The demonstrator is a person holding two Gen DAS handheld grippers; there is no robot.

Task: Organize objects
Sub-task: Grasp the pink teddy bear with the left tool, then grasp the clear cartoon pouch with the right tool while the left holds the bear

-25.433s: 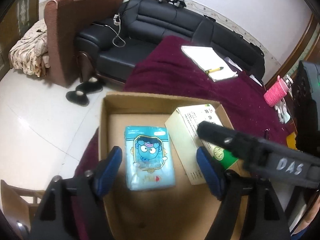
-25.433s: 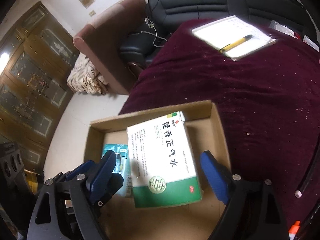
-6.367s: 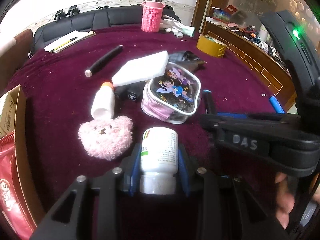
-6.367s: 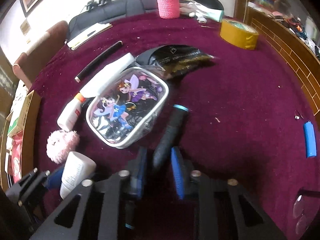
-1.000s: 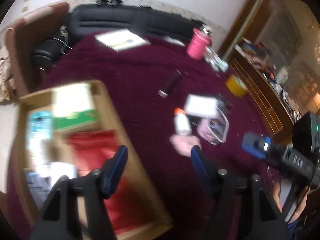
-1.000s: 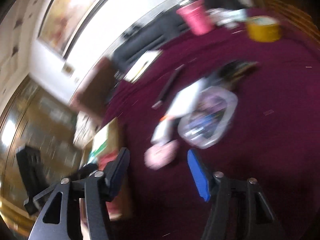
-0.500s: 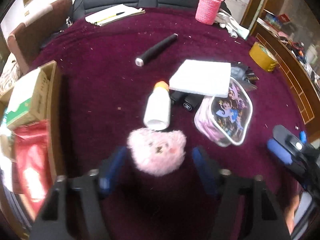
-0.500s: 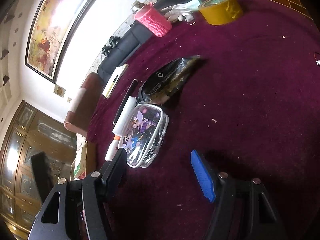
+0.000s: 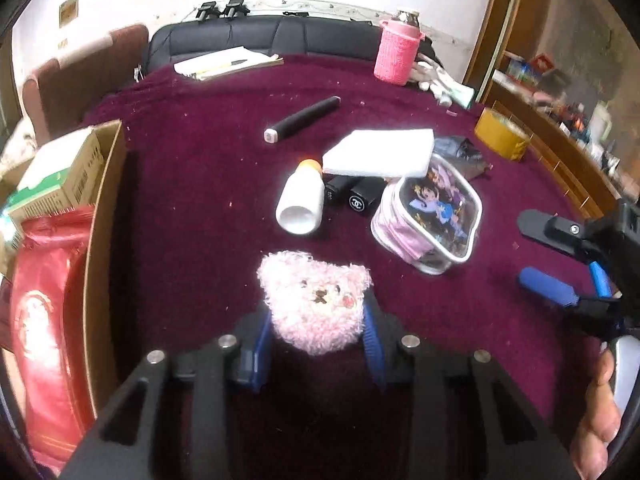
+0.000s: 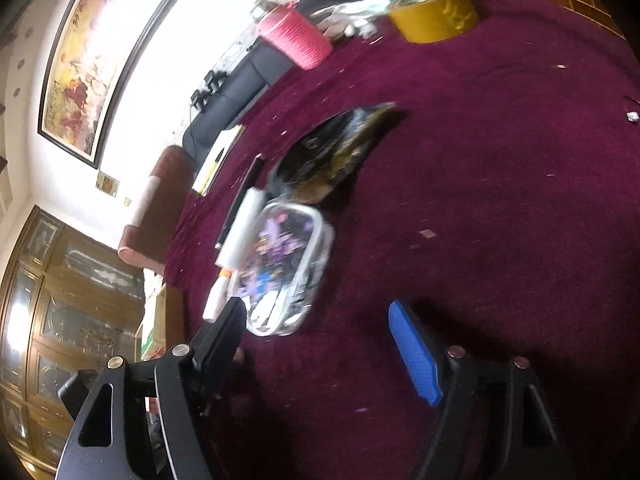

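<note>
Left gripper (image 9: 316,340) jaws have just been closing, blue pads now pressing both sides of the pink plush bear (image 9: 314,300) on the maroon tablecloth (image 9: 192,200). Right gripper (image 10: 320,344) gapes, opening wider, nothing between; cartoon pouch (image 10: 280,268) just ahead-left. Only readable mark: Chanel logo on black lipstick cap (image 9: 358,202) beyond the bear.

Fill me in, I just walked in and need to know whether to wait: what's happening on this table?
A person is tidying loose items into a cardboard box at the table's edge. The left claw has just been closing around a pink plush bear, its pads at the bear's sides. The right claw has just been opening, with nothing between its pads, beside a clear cartoon pouch. Several items remain on the cloth.
</note>
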